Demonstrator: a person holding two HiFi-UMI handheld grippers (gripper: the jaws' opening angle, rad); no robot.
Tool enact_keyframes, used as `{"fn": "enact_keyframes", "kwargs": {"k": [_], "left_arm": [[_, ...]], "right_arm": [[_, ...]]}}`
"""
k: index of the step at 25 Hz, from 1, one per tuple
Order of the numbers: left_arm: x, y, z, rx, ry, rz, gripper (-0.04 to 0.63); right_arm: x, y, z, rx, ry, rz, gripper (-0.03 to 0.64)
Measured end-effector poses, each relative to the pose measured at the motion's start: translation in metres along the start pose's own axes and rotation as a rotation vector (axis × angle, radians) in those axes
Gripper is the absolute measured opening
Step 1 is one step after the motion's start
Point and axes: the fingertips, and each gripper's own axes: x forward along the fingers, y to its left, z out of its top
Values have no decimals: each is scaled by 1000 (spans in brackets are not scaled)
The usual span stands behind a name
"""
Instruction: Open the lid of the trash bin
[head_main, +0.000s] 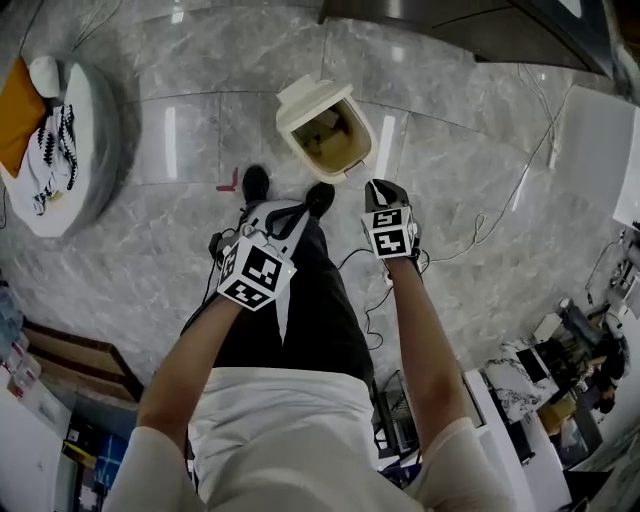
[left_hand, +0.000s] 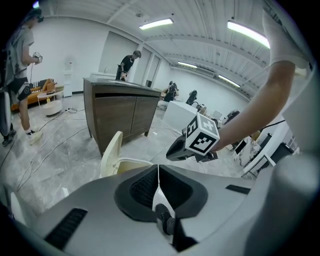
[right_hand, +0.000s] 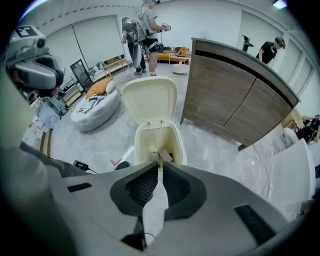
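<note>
Bin: one cream plastic trash bin (right_hand: 159, 146), upright on the grey marble floor (head_main: 180, 250), at 12 o'clock from the person's black shoes (head_main: 255, 183) (head view).
Lid: a cream hinged lid (right_hand: 150, 100), tipped up at the far rim; the mouth is open, with brownish scraps inside.
Left gripper (left_hand: 158, 169): jaws pressed together on nothing, at 7 o'clock of the bin, apart from it.
Right gripper (right_hand: 160, 166): jaws drawn all but together, empty, at 5 o'clock near the front rim.
Edges: a brown wooden cabinet (right_hand: 240, 100) stands near at 2 o'clock; a round grey cushion (head_main: 85, 150) lies well apart at 9 o'clock.
Room: bare floor on both flanks of the bin.
Count: one bin, one lid, two grippers, two shoes.
</note>
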Motion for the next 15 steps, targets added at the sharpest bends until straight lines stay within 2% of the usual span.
{"fn": "enact_keyframes", "kwargs": {"k": [15], "left_arm": [[-74,-11,88,89,-51,-4,20]], "right_arm": [[-149,-3,57,106,-201,-58,37]]}}
